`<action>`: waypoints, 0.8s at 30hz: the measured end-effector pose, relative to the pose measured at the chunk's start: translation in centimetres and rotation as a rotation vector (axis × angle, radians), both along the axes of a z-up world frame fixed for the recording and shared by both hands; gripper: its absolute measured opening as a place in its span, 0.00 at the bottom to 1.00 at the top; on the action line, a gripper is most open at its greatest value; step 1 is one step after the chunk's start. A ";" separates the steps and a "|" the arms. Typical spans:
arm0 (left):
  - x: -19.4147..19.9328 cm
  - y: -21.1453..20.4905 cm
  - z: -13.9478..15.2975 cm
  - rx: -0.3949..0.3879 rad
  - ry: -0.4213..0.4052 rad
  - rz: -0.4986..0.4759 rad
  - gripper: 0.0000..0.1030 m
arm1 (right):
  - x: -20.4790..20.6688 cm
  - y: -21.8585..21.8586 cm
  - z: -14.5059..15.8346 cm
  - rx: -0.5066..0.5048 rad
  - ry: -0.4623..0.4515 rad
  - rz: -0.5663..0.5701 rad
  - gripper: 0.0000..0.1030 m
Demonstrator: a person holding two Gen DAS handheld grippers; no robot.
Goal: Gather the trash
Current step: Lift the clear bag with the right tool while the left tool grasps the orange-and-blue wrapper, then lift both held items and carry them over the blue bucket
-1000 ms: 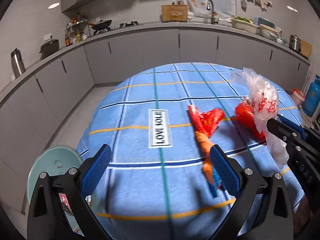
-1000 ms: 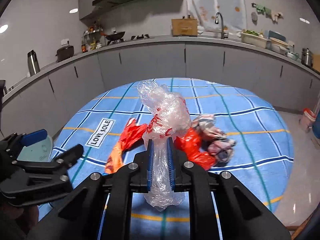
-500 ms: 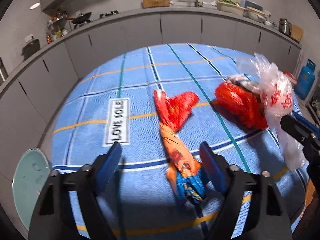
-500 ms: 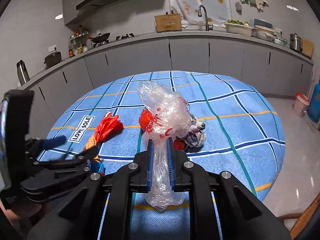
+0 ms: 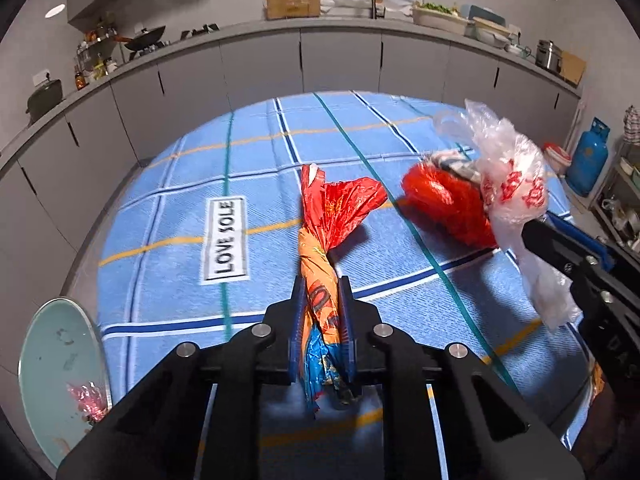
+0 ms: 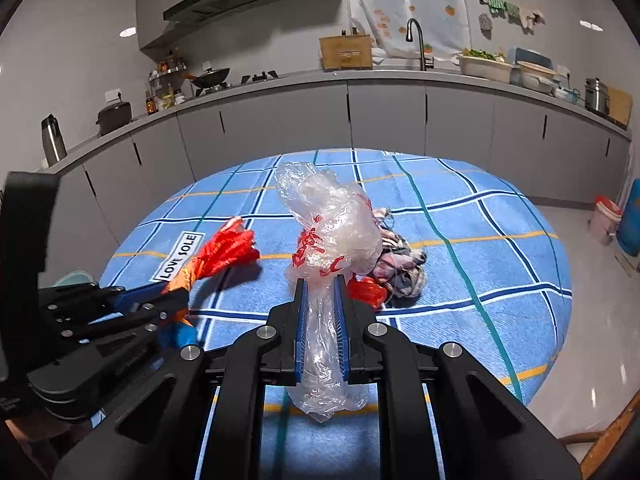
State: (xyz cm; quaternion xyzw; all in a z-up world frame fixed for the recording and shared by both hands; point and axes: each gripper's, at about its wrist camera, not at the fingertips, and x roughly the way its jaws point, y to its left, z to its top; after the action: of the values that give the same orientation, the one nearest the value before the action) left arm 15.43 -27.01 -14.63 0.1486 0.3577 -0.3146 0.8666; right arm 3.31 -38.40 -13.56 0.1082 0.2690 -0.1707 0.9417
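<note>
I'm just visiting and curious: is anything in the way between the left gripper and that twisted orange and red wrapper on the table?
Nothing visible. The left gripper is closing its jaws on the orange and red wrapper, which already sits between the blue pads. The right gripper with its clear plastic bag is off to the side.

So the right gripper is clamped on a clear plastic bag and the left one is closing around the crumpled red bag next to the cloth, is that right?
Not quite. The left gripper is closing on the twisted orange and blue snack wrapper, which its pads already pinch; the crumpled red bag lies untouched on the tablecloth. The left wrist view shows it. The right gripper does clamp the clear plastic bag.
</note>
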 end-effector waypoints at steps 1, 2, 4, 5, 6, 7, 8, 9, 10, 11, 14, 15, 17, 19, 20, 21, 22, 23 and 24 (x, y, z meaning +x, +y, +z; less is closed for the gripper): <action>-0.1 0.3 0.3 -0.002 -0.008 0.004 0.16 | 0.0 0.2 0.1 -0.004 -0.002 0.003 0.13; -0.2 0.7 0.6 -0.009 -0.013 0.008 0.16 | 0.0 0.4 0.2 -0.007 -0.004 0.006 0.13; -0.6 1.4 1.2 -0.017 -0.029 0.021 0.16 | 0.0 0.8 0.4 -0.010 -0.007 0.013 0.13; -0.7 1.7 1.5 -0.019 -0.038 0.028 0.16 | 0.0 1.0 0.5 -0.015 -0.008 0.017 0.13; -0.8 2.1 1.7 -0.022 -0.043 0.031 0.16 | 0.0 1.1 0.6 -0.016 -0.009 0.021 0.13; -0.9 2.5 1.9 -0.026 -0.046 0.037 0.16 | 0.0 1.3 0.7 -0.017 -0.009 0.025 0.13; -1.1 3.0 2.1 -0.029 -0.050 0.045 0.16 | 0.0 1.5 0.8 -0.018 -0.011 0.030 0.13; -1.2 3.3 2.2 -0.031 -0.052 0.050 0.16 | 0.0 1.6 0.8 -0.020 -0.012 0.033 0.13; -1.3 3.9 2.4 -0.035 -0.052 0.060 0.16 | 0.1 1.8 0.9 -0.020 -0.013 0.039 0.13; -1.3 4.2 2.5 -0.036 -0.053 0.066 0.16 | 0.1 2.1 1.0 -0.021 -0.014 0.046 0.13; -1.5 5.3 2.7 -0.040 -0.054 0.087 0.16 | 0.3 2.9 1.2 -0.025 -0.017 0.065 0.13; -1.5 5.5 2.7 -0.042 -0.054 0.090 0.16 | 0.3 3.1 1.3 -0.027 -0.017 0.071 0.13; -1.6 6.1 2.9 -0.046 -0.057 0.102 0.16 | 0.3 3.5 1.4 -0.027 -0.019 0.081 0.13; -1.7 6.7 3.1 -0.051 -0.061 0.111 0.16 | 0.4 4.0 1.6 -0.031 -0.023 0.094 0.13; -1.7 7.0 3.2 -0.053 -0.063 0.116 0.16 | 0.4 4.3 1.6 -0.034 -0.024 0.100 0.13; -1.8 7.3 3.3 -0.055 -0.064 0.121 0.16 | 0.5 4.5 1.7 -0.035 -0.025 0.107 0.13; -1.8 7.6 3.4 -0.059 -0.065 0.127 0.16 | 0.7 4.8 1.8 -0.033 -0.026 0.113 0.13; -1.8 7.9 3.5 -0.061 -0.067 0.132 0.16 | 0.8 4.9 1.9 -0.029 -0.027 0.121 0.13; -1.9 8.2 3.6 -0.063 -0.070 0.139 0.16 | 0.9 5.0 1.9 -0.029 -0.028 0.124 0.13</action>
State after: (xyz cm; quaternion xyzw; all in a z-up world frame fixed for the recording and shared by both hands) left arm 13.57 -18.77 -11.00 0.1068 0.3264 -0.2593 0.9027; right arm 4.17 -33.38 -11.61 0.0800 0.2593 -0.1141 0.9557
